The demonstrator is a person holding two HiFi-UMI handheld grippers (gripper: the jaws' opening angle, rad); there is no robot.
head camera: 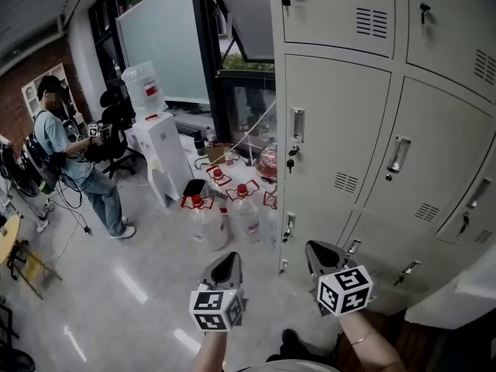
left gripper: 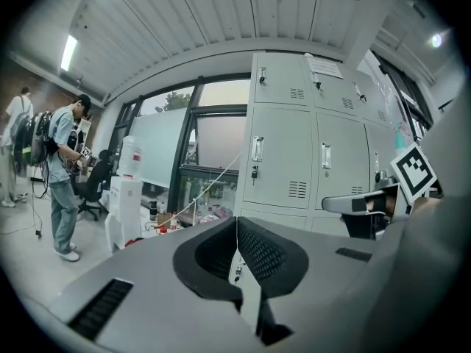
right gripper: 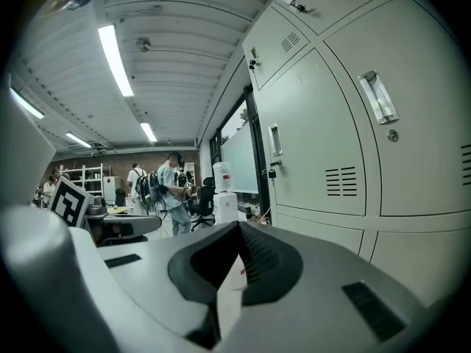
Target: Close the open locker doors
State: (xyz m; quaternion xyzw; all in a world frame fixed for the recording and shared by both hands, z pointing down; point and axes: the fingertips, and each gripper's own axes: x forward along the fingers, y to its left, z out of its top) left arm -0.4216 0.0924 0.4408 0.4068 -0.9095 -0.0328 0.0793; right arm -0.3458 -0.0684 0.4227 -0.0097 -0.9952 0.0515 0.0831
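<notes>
A bank of pale grey lockers (head camera: 333, 130) fills the right side of the head view, and every door I can see there lies flush with its frame. Each door has a metal handle (head camera: 297, 125) with a key below it. My left gripper (head camera: 225, 263) is low in the middle, a little left of the locker bank's corner, jaws together and holding nothing. My right gripper (head camera: 316, 248) hangs in front of the bottom row of doors (head camera: 314, 227), also shut and empty. In the left gripper view the lockers (left gripper: 283, 160) stand ahead; in the right gripper view a door (right gripper: 316, 145) is close on the right.
Water jugs with red handles (head camera: 209, 215) crowd the floor left of the lockers. A white water dispenser (head camera: 159, 142) stands behind them by the window. A person (head camera: 74, 161) stands at the far left beside an office chair (head camera: 116, 130). Grey floor (head camera: 147, 285) lies in front.
</notes>
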